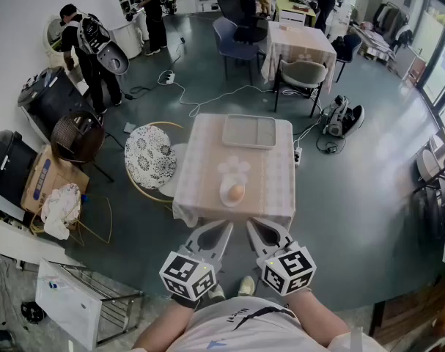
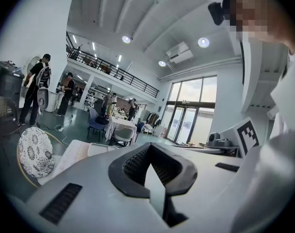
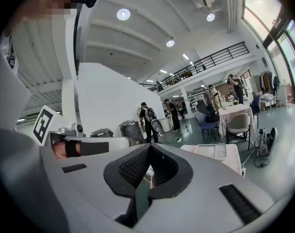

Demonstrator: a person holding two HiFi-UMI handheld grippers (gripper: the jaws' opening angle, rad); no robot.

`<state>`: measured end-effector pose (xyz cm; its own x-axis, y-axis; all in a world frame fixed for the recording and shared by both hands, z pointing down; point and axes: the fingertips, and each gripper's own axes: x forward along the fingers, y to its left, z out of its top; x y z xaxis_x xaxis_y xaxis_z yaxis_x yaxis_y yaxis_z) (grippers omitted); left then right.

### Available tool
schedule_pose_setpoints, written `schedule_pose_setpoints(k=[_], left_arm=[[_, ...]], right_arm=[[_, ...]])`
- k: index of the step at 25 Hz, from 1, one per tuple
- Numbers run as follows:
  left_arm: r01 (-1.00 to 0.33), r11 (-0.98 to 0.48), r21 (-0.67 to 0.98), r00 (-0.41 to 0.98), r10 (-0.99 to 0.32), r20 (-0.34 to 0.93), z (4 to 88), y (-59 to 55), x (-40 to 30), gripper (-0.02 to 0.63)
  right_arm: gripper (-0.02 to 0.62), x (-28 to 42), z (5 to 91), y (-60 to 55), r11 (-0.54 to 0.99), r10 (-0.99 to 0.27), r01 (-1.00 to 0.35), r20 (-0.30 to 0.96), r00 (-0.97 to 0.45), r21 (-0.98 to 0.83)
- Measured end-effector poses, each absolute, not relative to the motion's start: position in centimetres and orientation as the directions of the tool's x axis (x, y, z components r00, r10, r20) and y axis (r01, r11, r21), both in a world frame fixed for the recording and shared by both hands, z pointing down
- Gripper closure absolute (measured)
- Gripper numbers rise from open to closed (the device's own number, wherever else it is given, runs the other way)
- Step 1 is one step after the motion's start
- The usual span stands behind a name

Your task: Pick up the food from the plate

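Food, a rounded tan piece, is seen in the head view lying on a white plate, which is set on the desk close to its near edge. A pale tray is placed at the desk's far end. The left tool and the right tool are held side by side just short of the desk's near edge, apart from the plate.

In the left gripper view, the left tool is shown clenched, its jaws pressed tip to tip with nothing between them. Part of the desk and the tray are glimpsed beyond, left of the jaws.

In the right gripper view, the right tool is also clenched on nothing. The tray is seen on the desk, right of the jaws; the food cannot be made out with certainty.
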<state>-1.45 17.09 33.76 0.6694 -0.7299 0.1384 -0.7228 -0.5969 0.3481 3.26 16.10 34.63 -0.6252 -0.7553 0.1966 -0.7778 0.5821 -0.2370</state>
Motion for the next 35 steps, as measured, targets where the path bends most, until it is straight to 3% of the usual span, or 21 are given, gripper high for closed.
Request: schedule_pose_setpoints(k=[15,35], left_arm=[[-0.727,-0.591,0.351,0.664,-0.734,0.140,33.9,17.3,-0.2,0.601],[-0.780,-0.542,0.312,0.617,-0.749,0.242,37.8,14.7,1.5,0.600]], right_arm=[[0.580,4.7,34.6,16.1,0.583,-0.751,-0.769,0.188,-0.633,-0.261],[0.580,8.3,37.3,12.6,0.551,-0.744,-0.751,0.193,-0.639,-0.365]])
